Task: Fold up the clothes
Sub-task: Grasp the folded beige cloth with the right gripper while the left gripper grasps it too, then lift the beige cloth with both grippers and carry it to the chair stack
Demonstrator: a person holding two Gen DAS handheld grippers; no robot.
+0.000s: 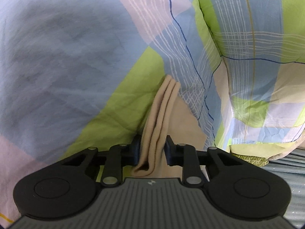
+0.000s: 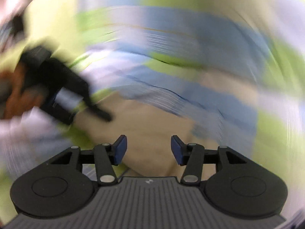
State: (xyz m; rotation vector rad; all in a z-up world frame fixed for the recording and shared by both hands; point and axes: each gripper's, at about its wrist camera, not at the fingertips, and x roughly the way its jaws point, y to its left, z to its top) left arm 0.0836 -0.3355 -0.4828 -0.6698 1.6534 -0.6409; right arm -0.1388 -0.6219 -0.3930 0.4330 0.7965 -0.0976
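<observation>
Motion-blurred checked bedsheet (image 2: 171, 61)

Your garment (image 1: 160, 118) is plain beige; the sheet (image 1: 190, 43) beneath is checked in pale blue, lime green and lilac with thin white lines

Checked sheet (image 1: 257, 47), blue/green/lilac/beige blocks w/ thin lines, spreads ahead of & both sides of tongs. Grey fabric (image 1: 286, 171) low right. Right view blurred.

Both wrist views angled down, close over checked bedsheet (image 1: 80, 61); both share beige cloth (image 1: 162, 110)
</observation>
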